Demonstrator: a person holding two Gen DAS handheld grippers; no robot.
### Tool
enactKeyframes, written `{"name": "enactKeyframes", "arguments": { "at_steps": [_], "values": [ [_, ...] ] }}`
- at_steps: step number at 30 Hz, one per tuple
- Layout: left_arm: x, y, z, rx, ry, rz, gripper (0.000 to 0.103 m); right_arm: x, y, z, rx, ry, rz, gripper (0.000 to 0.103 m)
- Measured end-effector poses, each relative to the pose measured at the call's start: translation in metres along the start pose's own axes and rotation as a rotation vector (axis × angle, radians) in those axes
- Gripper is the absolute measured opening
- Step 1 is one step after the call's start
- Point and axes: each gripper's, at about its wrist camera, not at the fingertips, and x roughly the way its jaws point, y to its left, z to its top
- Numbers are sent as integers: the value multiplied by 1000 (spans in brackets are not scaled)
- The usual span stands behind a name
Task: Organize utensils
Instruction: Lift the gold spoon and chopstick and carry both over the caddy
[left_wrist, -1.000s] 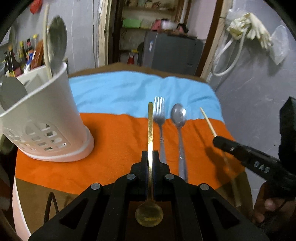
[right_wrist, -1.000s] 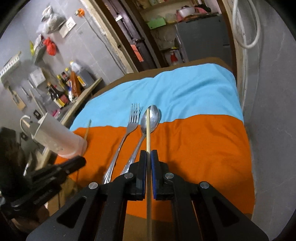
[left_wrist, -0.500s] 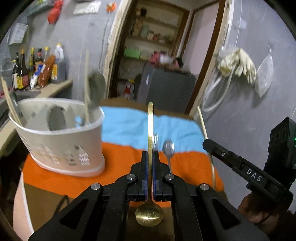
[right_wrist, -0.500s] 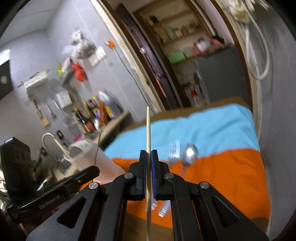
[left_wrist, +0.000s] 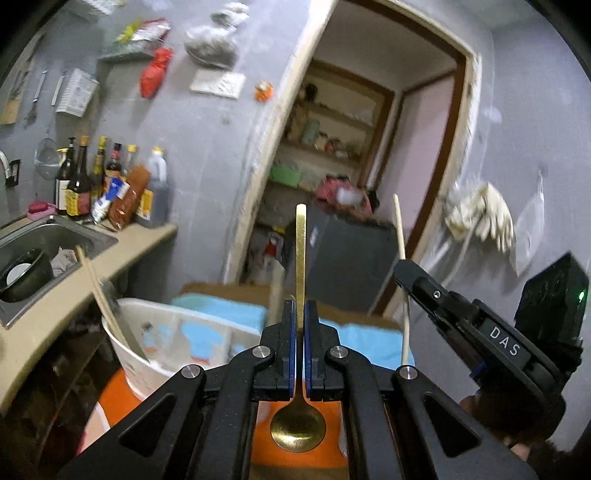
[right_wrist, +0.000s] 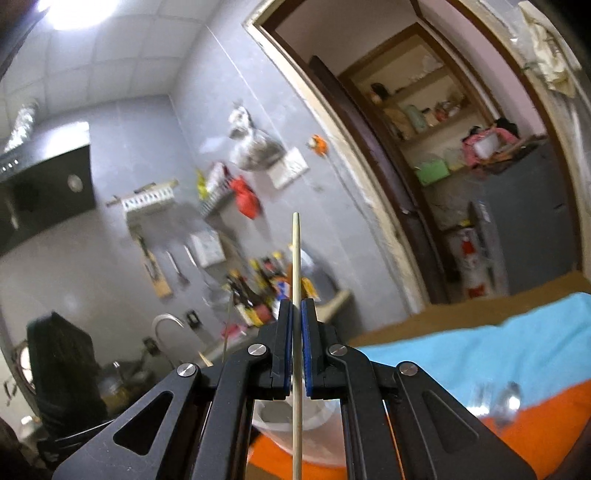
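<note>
Left wrist view, lower left: white caddy (left_wrist: 177, 343) on orange-and-blue cloth (left_wrist: 369, 341), one chopstick (left_wrist: 101, 295) and a grey utensil already leaning inside. Sink (left_wrist: 55, 236) and bottles (left_wrist: 99, 181) at far left, off the table. Centre: left gripper (left_wrist: 300, 321) clamped on gold spoon (left_wrist: 300, 373), pads pressed to the thin handle, bowl low near the camera, handle tip up toward the doorway. Held clear of the cloth, just right of the caddy rim in frame. Right side: right gripper (left_wrist: 410, 275) seen side-on, pinching a second chopstick (left_wrist: 400, 266), stick upright.

Right wrist view, lower left: dark body of the left gripper unit, blurred. Centre: right gripper (right_wrist: 296, 321) shut tight on chopstick (right_wrist: 296, 314), stick running bottom edge to mid-frame. Caddy (right_wrist: 325, 439) partly hidden behind the fingers, directly below the stick. Lower right: fork (right_wrist: 480, 400) and silver spoon (right_wrist: 508, 402) flat on the cloth (right_wrist: 498, 362), blurred, not yet collected.

Step judged: carry phase, both picks done, both items airborne near the caddy. Next call: tip each item downward over the caddy opening, choose the right compartment, lower in, then part the pads. Spoon bowl orientation to be decided before the drop. Fork and silver spoon left for after.
</note>
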Motion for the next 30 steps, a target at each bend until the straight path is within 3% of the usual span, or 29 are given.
{"name": "enactKeyframes", "arguments": {
  "at_steps": [8, 16, 24, 30],
  "values": [
    [4, 77, 43, -58, -123, 16, 2, 44, 13, 1, -29, -71, 89, 3],
    [21, 138, 41, -186, -189, 13, 2, 65, 6, -20, -70, -100, 78, 3],
    [31, 141, 23, -179, -209, 29, 2, 72, -4, -36, -104, -97, 33, 3],
    [35, 126, 3, -89, -249, 71, 2, 72, -3, -43, -134, -128, 32, 3]
  ]
}}
